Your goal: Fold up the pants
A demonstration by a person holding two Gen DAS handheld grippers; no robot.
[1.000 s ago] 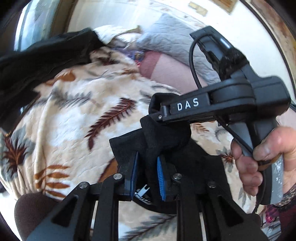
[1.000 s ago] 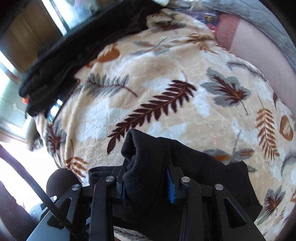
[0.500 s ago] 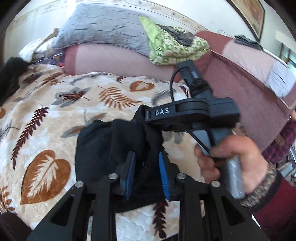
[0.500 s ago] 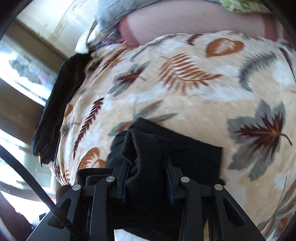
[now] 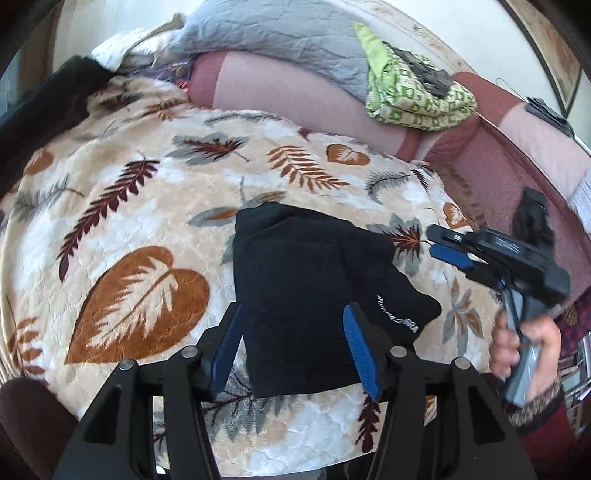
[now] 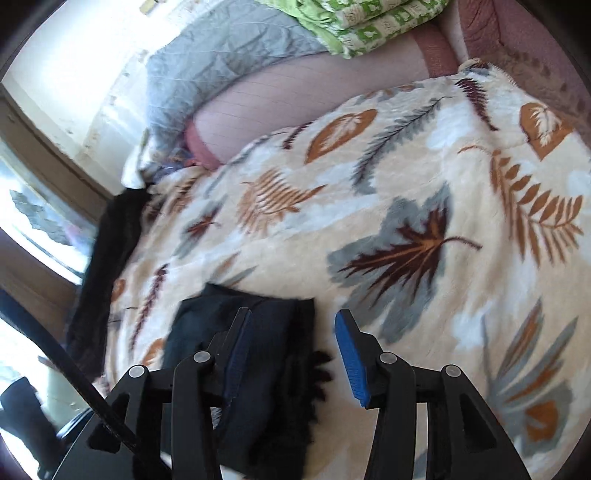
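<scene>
Lying folded into a compact, roughly rectangular bundle, the black pants (image 5: pixel 306 302) rested on the leaf-print blanket (image 5: pixel 147 229) that covered the bed, their knit fabric thick and matte, with a line of small white lettering along one rumpled edge at the right. The left gripper (image 5: pixel 295 347) stood over the bundle's near end with its blue ribbed pads apart and opening; the cloth sat between them, yet neither pad pressed on it. The right gripper (image 6: pixel 291 354) was likewise spread and opening (its left pad overlapped the dark cloth in the right wrist view, the right pad stood over bare blanket), and it clamped nothing. In the left wrist view it appeared blurred at the right, held in a hand (image 5: pixel 524 350) just beside the pants.

The blanket was plush and quilted, cream with brown, rust and grey leaves and ferns. Behind it ran a pinkish sofa back (image 5: pixel 280 92), ribbed in texture, carrying a crinkled grey quilt (image 5: pixel 280 33) and a folded green-and-white patterned cloth (image 5: pixel 413 99). Another black garment (image 6: pixel 107 266) lay draped along the blanket's far left edge.
</scene>
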